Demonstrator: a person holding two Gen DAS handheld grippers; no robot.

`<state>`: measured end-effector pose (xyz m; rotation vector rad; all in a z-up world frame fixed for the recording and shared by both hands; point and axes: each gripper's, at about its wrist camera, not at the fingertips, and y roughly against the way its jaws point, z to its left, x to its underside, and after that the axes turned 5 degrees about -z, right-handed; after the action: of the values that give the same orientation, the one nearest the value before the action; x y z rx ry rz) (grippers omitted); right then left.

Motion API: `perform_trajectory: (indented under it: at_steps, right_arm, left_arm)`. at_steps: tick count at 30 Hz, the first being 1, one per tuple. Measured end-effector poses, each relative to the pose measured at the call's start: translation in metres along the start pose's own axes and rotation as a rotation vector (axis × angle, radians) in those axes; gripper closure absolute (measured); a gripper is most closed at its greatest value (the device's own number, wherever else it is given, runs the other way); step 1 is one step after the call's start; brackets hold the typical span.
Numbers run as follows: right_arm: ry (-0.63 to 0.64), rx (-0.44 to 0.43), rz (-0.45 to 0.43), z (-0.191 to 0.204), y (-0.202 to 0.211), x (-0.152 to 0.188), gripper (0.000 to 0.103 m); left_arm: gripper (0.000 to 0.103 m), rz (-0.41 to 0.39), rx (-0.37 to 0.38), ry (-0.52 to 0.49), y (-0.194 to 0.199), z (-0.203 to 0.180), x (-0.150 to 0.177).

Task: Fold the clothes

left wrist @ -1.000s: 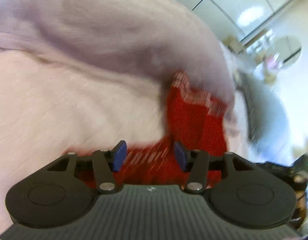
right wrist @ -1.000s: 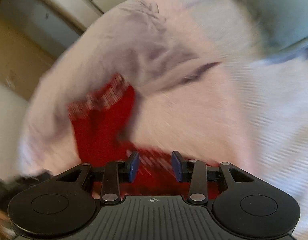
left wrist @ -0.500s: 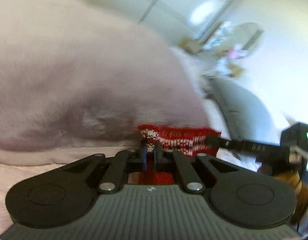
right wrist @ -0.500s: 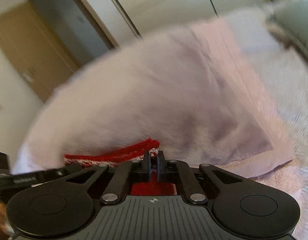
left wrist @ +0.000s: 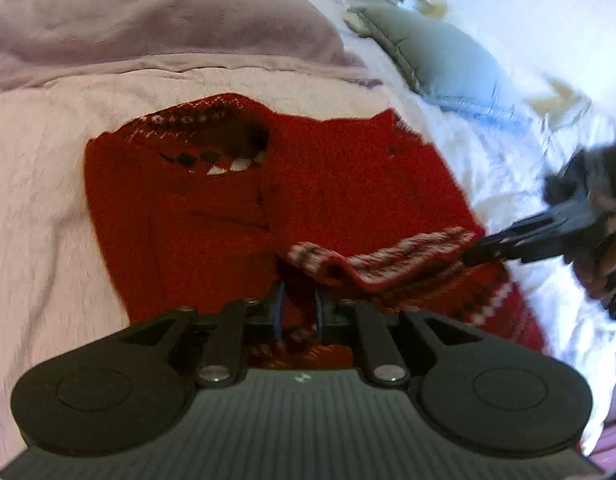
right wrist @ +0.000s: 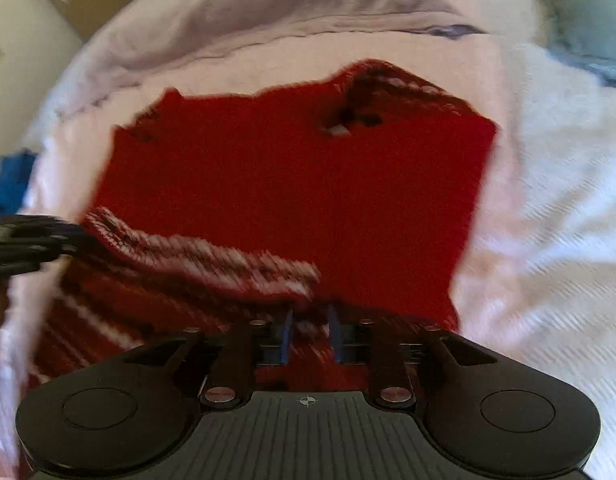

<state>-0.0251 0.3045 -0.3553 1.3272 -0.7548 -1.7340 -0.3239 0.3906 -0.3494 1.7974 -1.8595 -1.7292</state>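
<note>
Red knit fills the left wrist view: a sweater (left wrist: 212,204) lies on a pale pink blanket (left wrist: 40,184), its collar at the far edge. The left gripper (left wrist: 298,312) has its blue-padded fingers (left wrist: 279,308) a narrow gap apart, with the patterned hem (left wrist: 380,256) bunched just beyond the tips and red knit between them; whether they pinch it I cannot tell. To the right, the right gripper (left wrist: 478,254) touches the hem's other end. A grey pillow (left wrist: 440,56) sits far right.

From the right wrist view, the right gripper (right wrist: 310,334) is likewise parted slightly, blurred striped hem (right wrist: 204,256) just ahead and fabric between its fingers (right wrist: 334,332). The sweater (right wrist: 292,184) spreads beyond on the blanket (right wrist: 520,160).
</note>
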Motion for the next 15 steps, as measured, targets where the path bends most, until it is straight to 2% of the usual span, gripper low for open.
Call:
perform_trajectory:
  at_steps: [1,3,5,8,10,12,13,15]
  right_arm:
    - [-0.019,0.003,-0.033,0.002,0.005,0.001,0.066]
    - [-0.098,-0.012,-0.110,0.004,0.017,-0.002,0.046]
    - [-0.162,-0.014,-0.187,0.002,0.024,-0.017,0.045]
    - [-0.187,0.006,-0.277,0.006,0.028,-0.029,0.045]
    - [-0.181,0.005,-0.330,0.014,0.029,-0.031,0.045]
    - [-0.134,-0.006,-0.319,0.019,0.017,-0.028,0.045]
    - [-0.101,-0.004,-0.302,0.022,0.006,-0.023,0.045]
    - [-0.041,0.080,-0.170,0.025,-0.022,-0.015,0.046]
  left_arm:
    - [0.077,-0.028,0.007,0.038,0.005,0.002,-0.005]
    - [0.073,-0.098,0.012,0.118,0.013,0.007,-0.020]
    - [0.073,-0.158,0.022,0.152,0.013,0.009,-0.034]
    - [0.074,-0.214,-0.001,0.076,0.007,0.002,-0.044]
    - [0.074,-0.182,-0.033,-0.006,-0.012,-0.007,-0.040]
    - [0.074,-0.083,-0.080,-0.055,-0.040,-0.011,-0.026]
    - [0.074,-0.038,-0.112,-0.061,-0.051,-0.011,-0.014]
    - [0.075,-0.031,-0.139,-0.091,-0.053,-0.016,-0.008]
